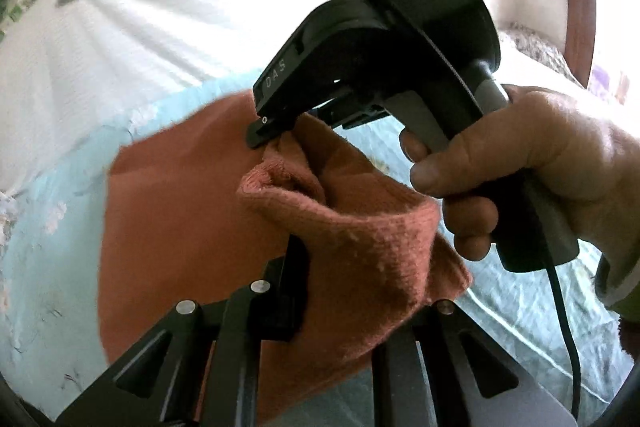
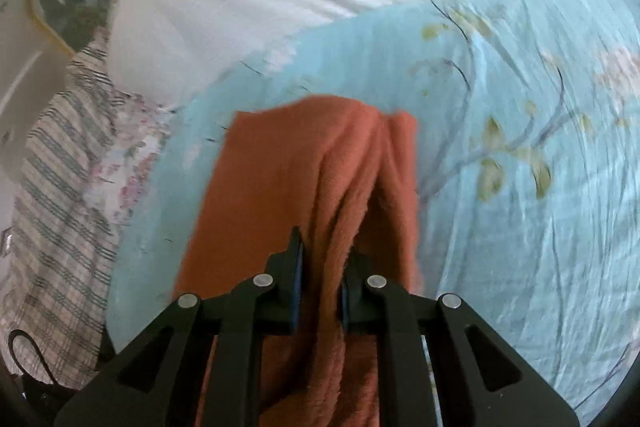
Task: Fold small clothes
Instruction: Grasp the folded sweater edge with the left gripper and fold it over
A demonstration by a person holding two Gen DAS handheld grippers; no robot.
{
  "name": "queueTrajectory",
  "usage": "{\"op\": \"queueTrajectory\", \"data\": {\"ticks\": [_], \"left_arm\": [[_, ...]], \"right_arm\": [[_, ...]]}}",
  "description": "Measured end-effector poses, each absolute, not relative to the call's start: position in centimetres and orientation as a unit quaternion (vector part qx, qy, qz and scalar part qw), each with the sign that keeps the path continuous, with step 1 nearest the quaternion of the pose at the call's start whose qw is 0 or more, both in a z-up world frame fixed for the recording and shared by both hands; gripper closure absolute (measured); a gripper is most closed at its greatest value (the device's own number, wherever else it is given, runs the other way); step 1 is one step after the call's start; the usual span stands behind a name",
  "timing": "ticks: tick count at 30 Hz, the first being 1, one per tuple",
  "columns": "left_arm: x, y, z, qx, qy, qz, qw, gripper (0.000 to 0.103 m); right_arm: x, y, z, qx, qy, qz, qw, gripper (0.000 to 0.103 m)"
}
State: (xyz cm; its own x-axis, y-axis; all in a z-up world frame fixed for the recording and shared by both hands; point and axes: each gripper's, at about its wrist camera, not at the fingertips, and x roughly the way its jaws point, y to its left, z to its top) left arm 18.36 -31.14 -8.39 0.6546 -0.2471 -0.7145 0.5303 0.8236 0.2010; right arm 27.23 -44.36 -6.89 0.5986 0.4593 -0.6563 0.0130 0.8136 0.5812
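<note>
Both tools are clamped on one rust-orange knitted garment (image 2: 304, 163), held up above a pale blue floral bedsheet (image 2: 520, 107). The right gripper (image 2: 320, 283) has its jaws narrowed on a bunched edge; the left gripper (image 1: 320, 287) pinches a neighbouring stretch of the same edge, the cloth draped over its fingers. Judged step: lifting and spreading before the fold. Next move calls for drawing the edge taut, then laying the garment flat on the sheet

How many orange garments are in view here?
1. The orange knit garment lies on the blue floral sheet, pinched by the left tongs and the right tongs. Others could be hidden out of frame.
</note>
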Motion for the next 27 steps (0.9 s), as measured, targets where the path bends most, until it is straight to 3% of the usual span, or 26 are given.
{"op": "queueTrajectory", "data": {"ticks": [3,4,6,9,10,11,12,16,27], "left_arm": [[19.4,-30.6,-9.2,0.19,0.374,-0.224,0.88,0.083],[19.4,-30.2,-8.9,0.183,0.375,-0.229,0.88,0.079],[19.3,-29.2,-8.2,0.169,0.379,-0.229,0.881,0.057],[18.8,-26.6,-6.7,0.145,0.374,-0.229,0.887,0.033],[18.7,-25.5,-6.2,0.133,0.375,-0.23,0.888,0.031],[18.3,-25.0,-5.9,0.125,0.376,-0.229,0.889,0.025],[18.1,-23.8,-5.4,0.115,0.38,-0.223,0.89,0.019],[18.1,-18.8,-4.6,0.077,0.384,-0.181,0.902,0.016],[26.3,-10.6,-7.4,-0.088,0.482,-0.167,0.856,0.016]], "right_arm": [[26.9,-44.7,-7.4,0.281,0.426,0.126,0.851,0.082],[26.6,-44.7,-7.1,0.28,0.423,0.12,0.853,0.076],[26.0,-45.0,-6.3,0.275,0.417,0.105,0.86,0.064],[24.6,-45.6,-5.0,0.279,0.401,0.092,0.868,0.03],[24.1,-45.7,-4.6,0.277,0.398,0.084,0.871,0.015],[23.6,-45.7,-4.2,0.273,0.394,0.083,0.874,0.011],[23.3,-45.4,-4.0,0.271,0.394,0.087,0.874,0.011],[23.0,-44.3,-4.4,0.271,0.417,0.1,0.862,0.011],[24.0,-44.3,-7.5,0.309,0.445,0.118,0.832,0.011]]}}
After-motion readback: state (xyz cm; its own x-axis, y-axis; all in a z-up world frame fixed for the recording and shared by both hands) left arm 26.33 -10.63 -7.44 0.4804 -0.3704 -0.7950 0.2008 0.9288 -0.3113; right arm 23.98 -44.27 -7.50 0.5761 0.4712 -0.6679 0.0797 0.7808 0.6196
